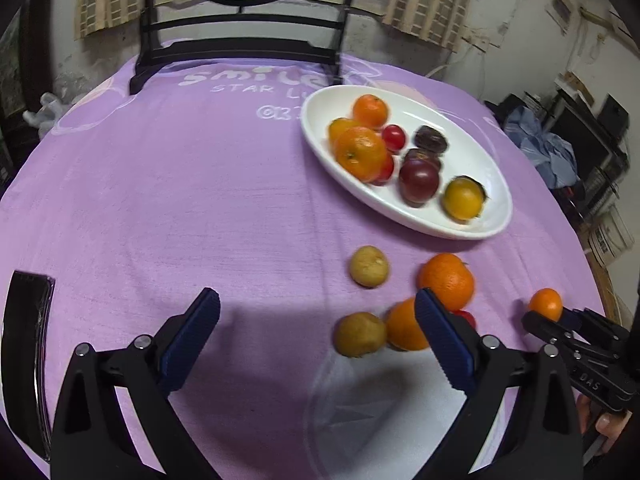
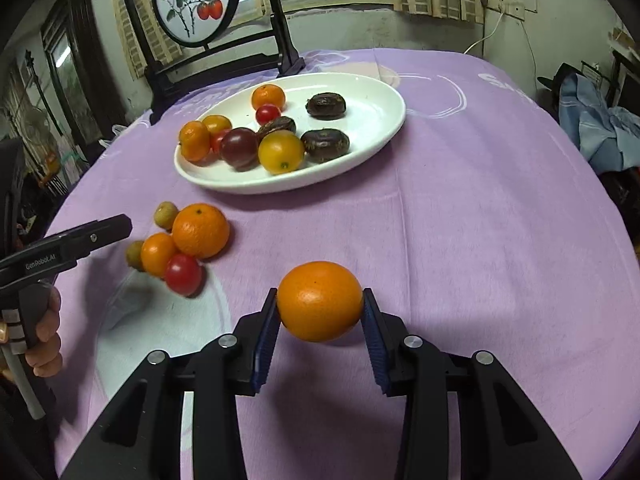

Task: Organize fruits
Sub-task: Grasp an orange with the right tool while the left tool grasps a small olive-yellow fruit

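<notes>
A: Step? Right gripper (image 2: 320,312) is clamped on an orange (image 2: 319,301), both pads touching it, low over the purple cloth (image 2: 460,240).
B: Pick's done, I'd say. Next needs a carry to the white plate (image 2: 376,136).
A: Left gripper (image 1: 316,344)?
B: Jaws wide apart, empty, near the loose fruit pile (image 1: 404,312).

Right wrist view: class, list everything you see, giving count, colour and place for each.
plate: one, white, far on the cloth.
fruits on plate: about ten; orange, yellow, red, dark.
loose fruits: five; orange, red, yellow-brown; clustered left of centre.
tablecloth: one, purple, over the table.
painted screen: one, black frame, behind the plate.
held orange: one, between the pads.
right hand-held gripper: shut on it.
left hand-held gripper: open, empty.
</notes>
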A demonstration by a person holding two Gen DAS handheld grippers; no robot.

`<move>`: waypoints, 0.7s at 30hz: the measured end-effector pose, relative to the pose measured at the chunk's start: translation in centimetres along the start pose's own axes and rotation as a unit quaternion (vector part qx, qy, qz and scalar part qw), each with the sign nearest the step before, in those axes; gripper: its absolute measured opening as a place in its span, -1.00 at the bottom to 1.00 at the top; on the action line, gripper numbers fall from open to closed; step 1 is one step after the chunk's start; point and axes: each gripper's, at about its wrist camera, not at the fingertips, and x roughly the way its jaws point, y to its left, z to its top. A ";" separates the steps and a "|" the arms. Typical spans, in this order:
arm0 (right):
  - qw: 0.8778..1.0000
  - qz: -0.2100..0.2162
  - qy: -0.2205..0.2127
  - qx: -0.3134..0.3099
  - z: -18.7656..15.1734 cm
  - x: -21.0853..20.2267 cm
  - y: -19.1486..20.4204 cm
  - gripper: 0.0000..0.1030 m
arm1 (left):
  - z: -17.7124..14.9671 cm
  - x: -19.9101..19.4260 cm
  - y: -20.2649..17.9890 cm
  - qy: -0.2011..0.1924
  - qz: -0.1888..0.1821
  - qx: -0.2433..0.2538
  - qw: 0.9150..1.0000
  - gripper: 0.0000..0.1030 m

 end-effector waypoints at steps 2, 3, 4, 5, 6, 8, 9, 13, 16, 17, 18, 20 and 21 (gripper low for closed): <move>1.000 -0.006 -0.011 -0.012 -0.4 -0.3 0.3 -0.20 | 0.1 -0.2 -0.5 0.002 -0.009 0.010 1.000 0.86; 1.000 -0.007 -0.015 -0.017 -0.4 -0.4 0.4 -0.20 | 0.0 -0.1 -0.7 0.009 -0.011 0.012 1.000 0.86; 1.000 -0.005 -0.018 -0.018 -0.4 -0.6 0.4 -0.20 | -0.3 0.1 -0.9 0.021 -0.014 0.016 1.000 0.86; 1.000 -0.002 -0.020 -0.017 -0.4 -0.7 0.4 -0.20 | -0.6 0.4 -1.1 0.037 -0.018 0.023 0.999 0.86; 1.000 0.001 -0.021 -0.017 -0.4 -0.9 0.3 -0.20 | -0.9 0.6 -1.3 0.045 -0.019 0.028 0.998 0.86; 1.000 0.004 -0.024 -0.018 -0.3 -1.1 0.2 -0.20 | -1.7 0.7 -1.6 0.059 -0.020 0.041 0.997 0.86; 0.999 0.001 -0.028 -0.018 -0.3 -1.2 0.1 -0.20 | -2.1 0.8 -1.7 0.063 -0.020 0.046 0.997 0.86; 0.999 0.001 -0.043 -0.011 -0.2 -2.0 -0.4 -0.20 | -3.1 1.6 -2.3 0.082 -0.015 0.070 0.994 0.86; 0.999 0.002 -0.051 -0.009 -0.2 -2.4 -0.5 -0.20 | -3.0 2.3 -2.6 0.075 0.017 0.086 0.993 0.80; 0.999 0.003 -0.052 -0.009 -0.3 -2.5 -0.5 -0.20 | -2.9 2.5 -2.6 0.072 0.028 0.088 0.993 0.67; 0.999 0.003 -0.053 -0.010 -0.3 -2.5 -0.5 -0.20 | -2.6 2.6 -2.6 0.071 0.039 0.089 0.993 0.59; 0.998 0.000 -0.054 -0.014 -0.3 -2.4 -0.4 -0.20 | -2.0 2.9 -2.7 0.075 0.045 0.090 0.992 0.51; 0.999 0.001 -0.053 -0.014 -0.3 -2.4 -0.4 -0.20 | -1.7 3.0 -2.7 0.076 0.044 0.093 0.992 0.42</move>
